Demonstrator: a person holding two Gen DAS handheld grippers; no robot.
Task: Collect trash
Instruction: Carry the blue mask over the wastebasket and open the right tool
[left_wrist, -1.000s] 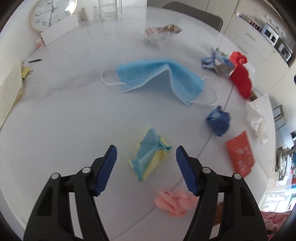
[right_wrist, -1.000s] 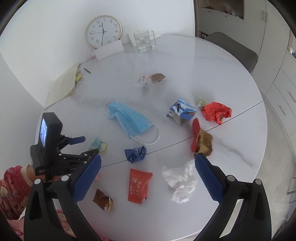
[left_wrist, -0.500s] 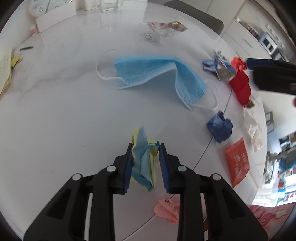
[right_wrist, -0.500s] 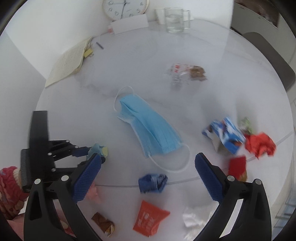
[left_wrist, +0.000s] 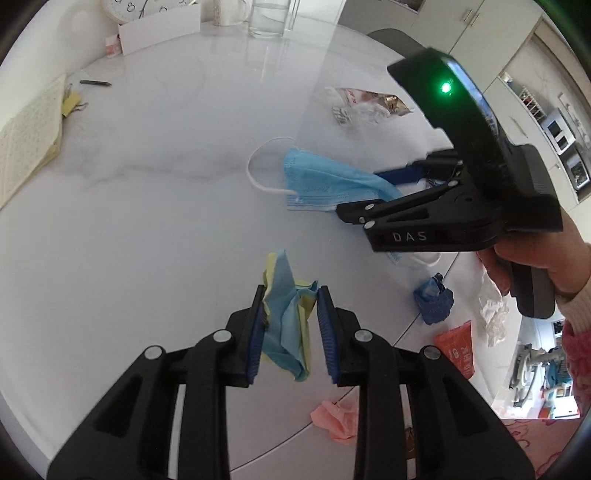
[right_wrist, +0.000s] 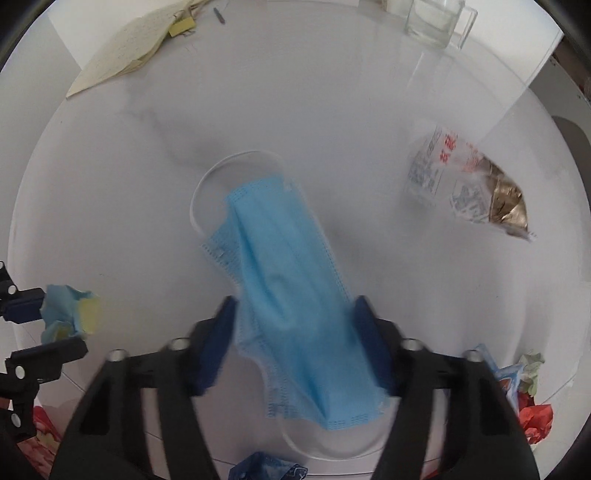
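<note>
A pale blue pleated paper face mask (right_wrist: 295, 295) with white ear loops lies near the middle of a round white marble table (right_wrist: 295, 92). The right gripper (right_wrist: 295, 343) straddles the mask's near end; its blue-padded jaws have just been closing on it, and both pads look to meet the bunched cloth. Left of the mask, the left gripper (left_wrist: 290, 325) is closed on a crumpled blue and yellow paper wad (left_wrist: 286, 325), which seems lifted clear of the table.

Likely trouble: the mask is thin and floppy, so the pinch may catch only an edge and slip. A trailing ear loop could drag the crumpled dark blue wrapper (right_wrist: 267, 469) just beyond the mask's near end. Right of the mask lies a clear printed snack wrapper (right_wrist: 465, 188); behind it, a glass mug (right_wrist: 436, 22) stands well apart.
</note>
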